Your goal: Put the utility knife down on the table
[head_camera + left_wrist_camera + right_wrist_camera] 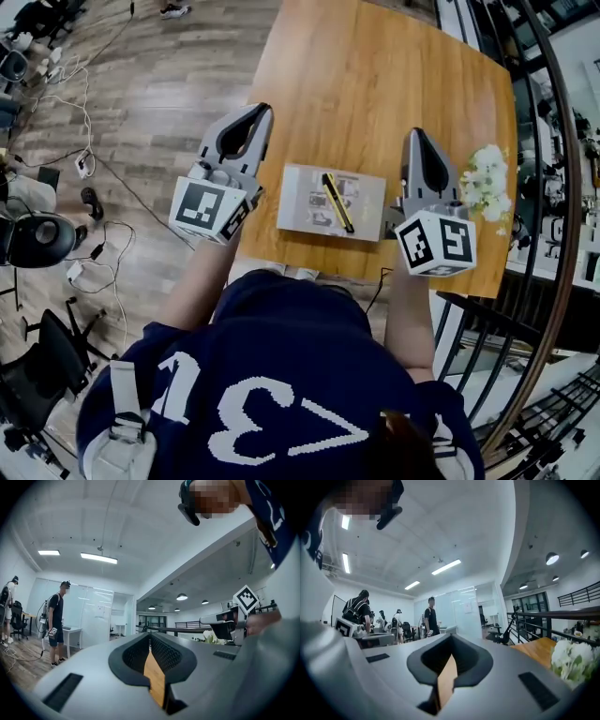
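utility knife [337,202] flat on grey sheet [305,216] on wooden table [375,84], left gripper [257,112] and right gripper [417,137] flanking it, both clear of it, jaws closed, holding nothing

A grey printed sheet [305,211] lies ahead of me, with white flowers [487,183] to its right. Cables [89,159] trail over the wood floor [169,103] on my left, near a black chair [42,370]. A railing [562,612] runs along my right.
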The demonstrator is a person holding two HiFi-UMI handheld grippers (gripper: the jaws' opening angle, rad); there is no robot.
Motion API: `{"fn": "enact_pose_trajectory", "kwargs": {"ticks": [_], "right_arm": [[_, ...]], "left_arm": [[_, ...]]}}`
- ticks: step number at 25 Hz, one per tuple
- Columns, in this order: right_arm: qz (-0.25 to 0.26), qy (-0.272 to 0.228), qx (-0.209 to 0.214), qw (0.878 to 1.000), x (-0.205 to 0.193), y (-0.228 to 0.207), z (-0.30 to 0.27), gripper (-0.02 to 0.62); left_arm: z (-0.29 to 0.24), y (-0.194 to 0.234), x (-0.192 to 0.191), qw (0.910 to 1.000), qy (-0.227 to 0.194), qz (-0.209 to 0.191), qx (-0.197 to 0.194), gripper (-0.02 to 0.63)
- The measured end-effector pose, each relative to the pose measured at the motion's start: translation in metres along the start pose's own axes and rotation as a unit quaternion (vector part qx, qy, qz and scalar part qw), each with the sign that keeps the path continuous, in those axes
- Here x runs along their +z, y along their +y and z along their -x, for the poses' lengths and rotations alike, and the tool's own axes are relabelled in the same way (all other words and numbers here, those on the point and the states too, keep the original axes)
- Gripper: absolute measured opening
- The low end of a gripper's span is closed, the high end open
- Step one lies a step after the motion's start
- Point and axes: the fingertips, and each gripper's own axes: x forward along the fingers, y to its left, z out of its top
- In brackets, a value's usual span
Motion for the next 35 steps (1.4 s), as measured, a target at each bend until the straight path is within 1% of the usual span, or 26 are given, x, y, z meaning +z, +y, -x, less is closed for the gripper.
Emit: {"fn": "enact_pose_trajectory", "kwargs": {"ticks": [2,4,7,9,11,15,22,28,35], "right_arm": [[-0.014,-0.029,0.002,0.999,0.03,-0.004,0.005,0.025],[-0.017,-0.055,0.003,0.998,0.057,-0.003,0.011,0.025],[0.004,-0.084,0.002,0.996,0.089,0.002,0.021,0.025],[0.018,-0.097,-0.003,0.995,0.102,0.003,0.024,0.025],[0.021,-0.102,-0.005,0.995,0.106,0.002,0.024,0.025],[0.02,-0.104,-0.005,0.994,0.108,0.001,0.023,0.025],[0.018,-0.107,-0.003,0.994,0.106,-0.003,0.022,0.025],[0.033,-0.117,-0.006,0.993,0.111,0.0,0.027,0.025],[0.035,-0.112,0.0,0.993,0.102,0.005,0.025,0.023]], "left_arm": [[-0.004,-0.001,0.017,0.9999,-0.014,-0.005,0.0,0.026],[-0.005,-0.001,0.034,0.9997,-0.022,-0.006,0.002,0.025],[-0.004,-0.001,0.056,0.9994,-0.033,-0.009,0.002,0.026],[-0.005,0.0,0.069,0.9989,-0.043,-0.018,0.003,0.026],[-0.006,0.001,0.076,0.9983,-0.05,-0.027,0.007,0.026],[-0.006,0.002,0.081,0.9981,-0.052,-0.029,0.012,0.026],[-0.009,0.001,0.073,0.9986,-0.043,-0.029,0.013,0.025],[-0.008,0.0,0.074,0.9986,-0.044,-0.025,0.018,0.025],[-0.008,0.001,0.069,0.9986,-0.044,-0.022,0.016,0.026]]}}
